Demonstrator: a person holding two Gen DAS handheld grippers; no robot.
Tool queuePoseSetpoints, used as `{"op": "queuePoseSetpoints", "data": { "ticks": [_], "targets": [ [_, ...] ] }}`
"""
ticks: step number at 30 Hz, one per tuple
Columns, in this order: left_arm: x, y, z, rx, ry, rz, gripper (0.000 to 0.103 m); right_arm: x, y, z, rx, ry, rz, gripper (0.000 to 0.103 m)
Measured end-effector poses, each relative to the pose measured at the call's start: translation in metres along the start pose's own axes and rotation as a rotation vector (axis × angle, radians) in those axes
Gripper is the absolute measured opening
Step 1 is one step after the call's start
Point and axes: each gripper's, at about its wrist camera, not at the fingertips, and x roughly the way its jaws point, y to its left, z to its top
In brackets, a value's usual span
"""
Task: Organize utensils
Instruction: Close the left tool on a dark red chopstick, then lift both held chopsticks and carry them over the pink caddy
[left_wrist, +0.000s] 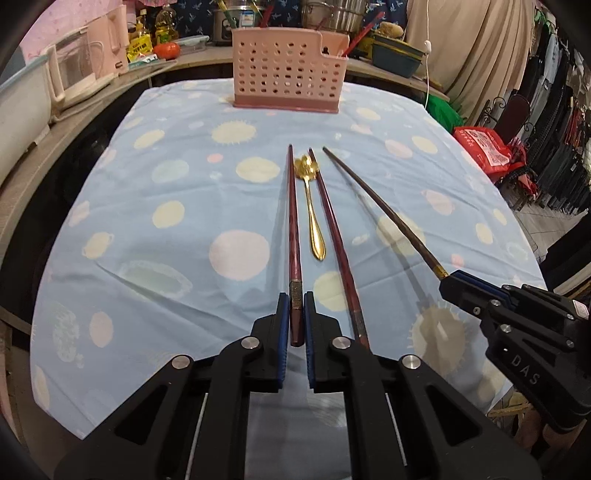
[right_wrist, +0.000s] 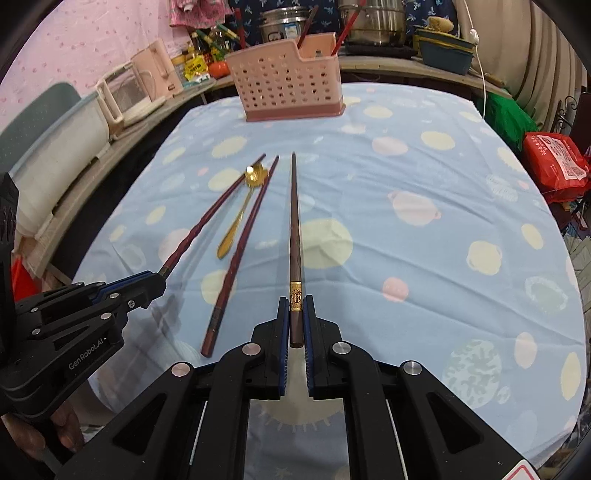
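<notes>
My left gripper (left_wrist: 296, 301) is shut on the thick end of a red chopstick (left_wrist: 293, 229), which points away toward the pink perforated utensil holder (left_wrist: 284, 72) at the far edge of the table. My right gripper (right_wrist: 296, 304) is shut on the gold-banded end of a dark brown chopstick (right_wrist: 294, 221). A second red chopstick (left_wrist: 334, 236) and a gold spoon (left_wrist: 312, 206) lie on the blue spotted cloth (left_wrist: 166, 229) between the two held sticks. In the right wrist view the left gripper (right_wrist: 157, 282) sits at lower left, and the holder (right_wrist: 284, 81) stands ahead.
The holder has red chopsticks standing in its right compartment (left_wrist: 349, 44). Behind the table a counter carries a pink kettle (left_wrist: 110, 40), bottles, pots (right_wrist: 373, 18) and a teal basin (left_wrist: 397, 55). A red bag (left_wrist: 487, 147) and hanging clothes are off the table's right side.
</notes>
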Motion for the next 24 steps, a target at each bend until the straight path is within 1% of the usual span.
{"op": "queuePoseSetpoints", "data": {
  "ticks": [9, 16, 24],
  "targets": [
    [-0.035, -0.002, 0.035, 0.001, -0.084, 0.005, 0.007, -0.039, 0.001, 0.038, 0.01, -0.119, 0.023, 0.007],
    [-0.05, -0.002, 0.062, 0.0, -0.133, 0.001, 0.007, -0.059, 0.004, 0.068, 0.002, -0.197, 0.035, 0.007],
    [-0.067, 0.009, 0.107, -0.017, -0.204, -0.002, 0.007, -0.076, 0.005, 0.11, -0.01, -0.281, 0.038, 0.007]
  ]
}}
